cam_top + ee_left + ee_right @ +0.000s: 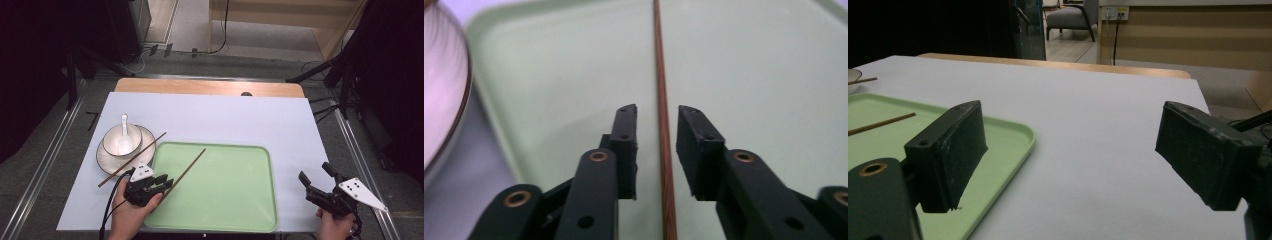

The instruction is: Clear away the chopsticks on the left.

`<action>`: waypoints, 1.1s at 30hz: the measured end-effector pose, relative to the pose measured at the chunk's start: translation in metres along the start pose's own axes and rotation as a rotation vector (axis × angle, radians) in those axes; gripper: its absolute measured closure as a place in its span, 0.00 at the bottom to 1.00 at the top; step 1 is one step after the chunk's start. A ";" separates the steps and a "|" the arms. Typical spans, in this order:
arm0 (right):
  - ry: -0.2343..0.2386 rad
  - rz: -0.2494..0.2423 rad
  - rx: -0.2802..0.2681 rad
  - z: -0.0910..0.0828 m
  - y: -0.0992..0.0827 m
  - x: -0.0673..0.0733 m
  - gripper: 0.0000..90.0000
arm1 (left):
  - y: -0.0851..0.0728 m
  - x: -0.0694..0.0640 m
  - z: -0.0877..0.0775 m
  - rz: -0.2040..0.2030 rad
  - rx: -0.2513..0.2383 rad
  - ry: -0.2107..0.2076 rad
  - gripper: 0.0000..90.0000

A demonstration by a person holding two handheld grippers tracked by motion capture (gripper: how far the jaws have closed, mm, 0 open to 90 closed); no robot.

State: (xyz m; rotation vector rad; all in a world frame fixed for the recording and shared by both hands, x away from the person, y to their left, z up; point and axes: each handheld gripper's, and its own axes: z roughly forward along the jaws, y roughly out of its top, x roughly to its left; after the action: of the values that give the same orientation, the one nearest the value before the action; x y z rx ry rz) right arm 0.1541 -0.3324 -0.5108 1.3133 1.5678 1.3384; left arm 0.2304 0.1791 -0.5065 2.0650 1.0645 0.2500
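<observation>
A brown chopstick (189, 167) lies slanted on the green tray (225, 190), its near end at the tray's left edge. My left gripper (167, 181) stands over that near end. In the left gripper view the chopstick (663, 100) runs between the jaws of my left gripper (657, 112), which stand a little apart with a gap on each side of the stick. A second chopstick (137, 155) leans across the white bowl (121, 140) and its plate (106, 161). My right gripper (315, 171) hovers wide open and holds nothing at the table's right front, beside the tray (998, 145).
A white spoon (124, 131) stands in the bowl. The tray lies on a white sheet (225, 120) that covers most of the wooden table. In the right gripper view the right gripper (1070, 115) points across bare sheet towards the table's far edge.
</observation>
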 end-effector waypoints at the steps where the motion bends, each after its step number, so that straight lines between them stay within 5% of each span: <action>1: 0.000 0.000 0.000 0.000 0.000 0.000 0.14 | 0.005 -0.003 0.001 0.014 -0.009 -0.005 0.79; 2: -0.002 0.005 0.000 0.000 0.000 -0.001 0.14 | 0.014 -0.010 0.008 0.047 -0.014 -0.014 0.89; 5: -0.003 0.008 0.001 -0.001 -0.001 -0.002 0.14 | 0.023 -0.017 0.018 0.065 -0.014 -0.025 0.97; 8: 0.000 0.004 0.004 -0.001 -0.001 -0.002 0.14 | 0.035 -0.029 0.042 0.105 0.006 -0.035 1.00; 14: 0.000 -0.007 0.011 -0.002 -0.002 0.000 0.14 | 0.049 -0.030 0.072 0.095 0.047 -0.016 1.00; 20: 0.010 -0.016 0.012 0.000 -0.002 0.002 0.14 | 0.048 -0.019 0.076 0.067 0.089 0.051 1.00; 33: 0.023 -0.016 0.021 0.004 -0.002 0.004 0.14 | 0.035 0.006 0.053 0.004 0.079 0.147 1.00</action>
State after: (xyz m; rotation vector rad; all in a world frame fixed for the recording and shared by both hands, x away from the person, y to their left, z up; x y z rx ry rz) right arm 0.1562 -0.3271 -0.5130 1.2995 1.6086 1.3346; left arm 0.2812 0.1419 -0.5178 2.1456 1.1750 0.3726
